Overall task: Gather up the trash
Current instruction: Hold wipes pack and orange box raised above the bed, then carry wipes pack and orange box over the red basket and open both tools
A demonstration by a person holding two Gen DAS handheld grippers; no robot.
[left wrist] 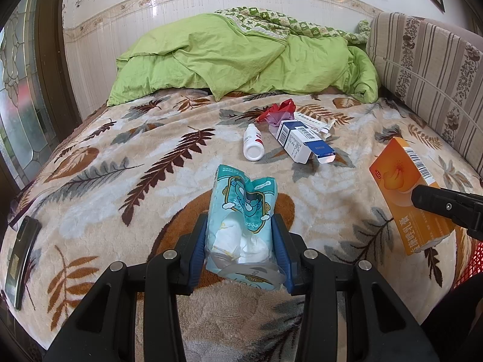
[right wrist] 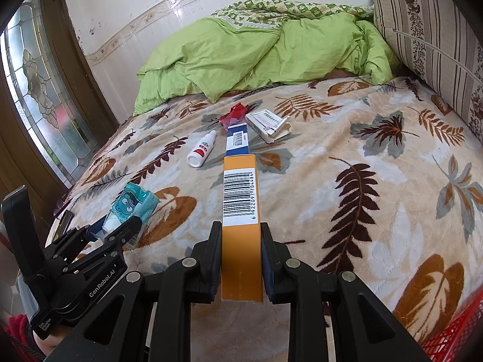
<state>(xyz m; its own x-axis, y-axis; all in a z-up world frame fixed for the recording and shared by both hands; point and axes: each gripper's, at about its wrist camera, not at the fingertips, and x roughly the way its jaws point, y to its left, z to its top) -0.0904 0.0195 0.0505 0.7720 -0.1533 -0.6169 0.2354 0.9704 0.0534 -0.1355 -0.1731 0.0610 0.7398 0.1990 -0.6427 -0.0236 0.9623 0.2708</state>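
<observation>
My left gripper (left wrist: pixel 240 226) is shut on a teal tissue pack (left wrist: pixel 244 208) with white tissue showing at its torn end, held just above the leaf-patterned blanket (left wrist: pixel 135 163). In the right wrist view that pack (right wrist: pixel 132 208) and the left gripper (right wrist: pixel 120 226) sit at the lower left. My right gripper (right wrist: pixel 240 229) is shut on a long orange carton (right wrist: pixel 240 199) with a barcode on top; the left wrist view shows this carton (left wrist: pixel 401 187) at the right. Farther up the bed lie a white bottle (left wrist: pixel 253 141), a blue and white box (left wrist: pixel 299 143), a red wrapper (left wrist: pixel 279 109) and a white box (right wrist: pixel 267 123).
A green duvet (left wrist: pixel 241 60) is heaped at the head of the bed. A striped cushion (left wrist: pixel 428 69) lines the right side. A dark phone (left wrist: pixel 22 256) lies at the bed's left edge. A red mesh basket (right wrist: pixel 455 335) shows at the lower right. A glazed door (right wrist: pixel 39 90) stands on the left.
</observation>
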